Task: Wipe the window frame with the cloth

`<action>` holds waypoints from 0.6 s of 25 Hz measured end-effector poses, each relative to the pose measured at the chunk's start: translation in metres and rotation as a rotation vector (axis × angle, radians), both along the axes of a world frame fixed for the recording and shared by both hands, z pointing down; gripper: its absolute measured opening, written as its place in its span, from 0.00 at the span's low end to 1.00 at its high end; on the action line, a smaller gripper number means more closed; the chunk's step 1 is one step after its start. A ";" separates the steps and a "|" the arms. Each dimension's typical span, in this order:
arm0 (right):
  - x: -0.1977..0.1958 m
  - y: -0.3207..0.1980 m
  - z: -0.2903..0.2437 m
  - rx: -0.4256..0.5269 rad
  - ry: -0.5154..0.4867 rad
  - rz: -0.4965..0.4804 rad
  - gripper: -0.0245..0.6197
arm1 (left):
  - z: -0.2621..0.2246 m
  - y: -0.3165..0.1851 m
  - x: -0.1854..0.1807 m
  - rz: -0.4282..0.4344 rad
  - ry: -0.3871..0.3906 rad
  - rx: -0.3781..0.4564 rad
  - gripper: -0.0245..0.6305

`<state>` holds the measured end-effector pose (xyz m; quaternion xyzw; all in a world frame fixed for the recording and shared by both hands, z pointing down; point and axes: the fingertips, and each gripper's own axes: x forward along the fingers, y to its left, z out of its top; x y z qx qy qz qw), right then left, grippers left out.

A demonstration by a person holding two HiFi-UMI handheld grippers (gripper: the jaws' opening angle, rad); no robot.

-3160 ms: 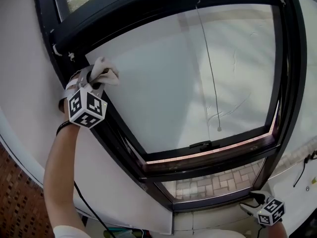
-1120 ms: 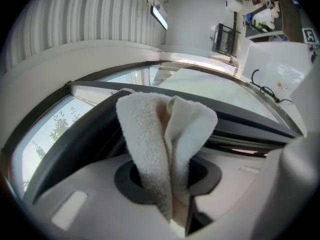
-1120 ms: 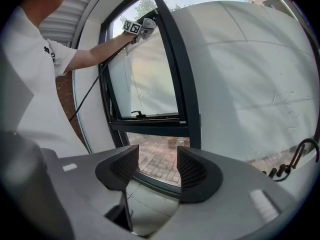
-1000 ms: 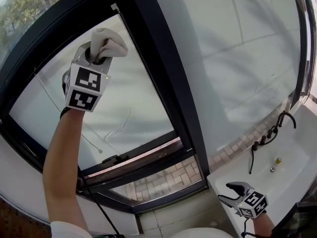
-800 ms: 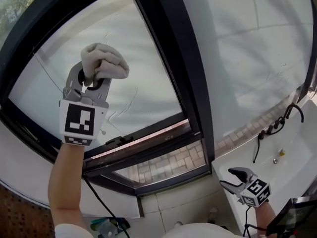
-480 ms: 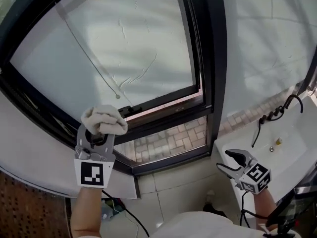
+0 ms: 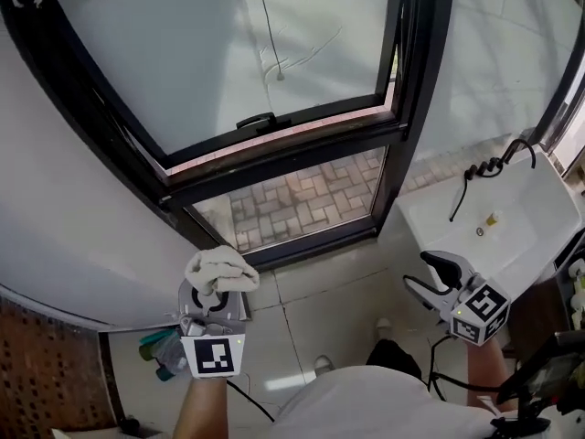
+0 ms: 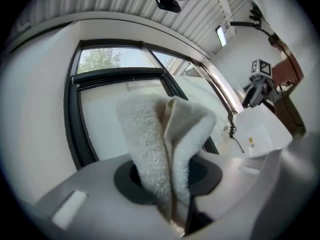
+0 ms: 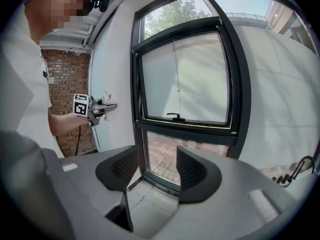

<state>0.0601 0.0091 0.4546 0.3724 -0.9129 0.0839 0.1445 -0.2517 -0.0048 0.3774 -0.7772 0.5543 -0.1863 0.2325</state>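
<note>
Both clear of window frame [image 7: 302, 150]: left gripper [image 7: 217, 293] clamps the cloth [image 7: 219, 270]; right gripper [image 7: 428, 275], jaws apart, empty.

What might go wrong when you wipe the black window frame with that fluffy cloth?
The cloth is pinched only at its bottom in the left gripper, so rubbing might tug it loose. The window handle sticks out and may snag it. The cable hangs near the person's foot, a possible trip.

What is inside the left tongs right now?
A folded cream cloth is clamped in the left tongs, its bunched end sticking out. The cloth's lower end, down between the jaws, is covered by the tongs' body.
</note>
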 end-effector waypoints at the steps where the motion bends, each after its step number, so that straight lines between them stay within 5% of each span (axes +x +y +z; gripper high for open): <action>1: -0.004 0.012 -0.001 -0.004 0.015 0.003 0.40 | 0.008 0.013 -0.006 -0.005 0.016 -0.010 0.24; 8: -0.015 0.042 -0.030 0.074 0.043 0.025 0.40 | 0.046 0.068 -0.030 -0.041 0.108 -0.063 0.24; 15: -0.001 0.066 -0.056 0.138 0.017 0.022 0.40 | 0.044 0.101 -0.006 -0.035 0.184 -0.089 0.24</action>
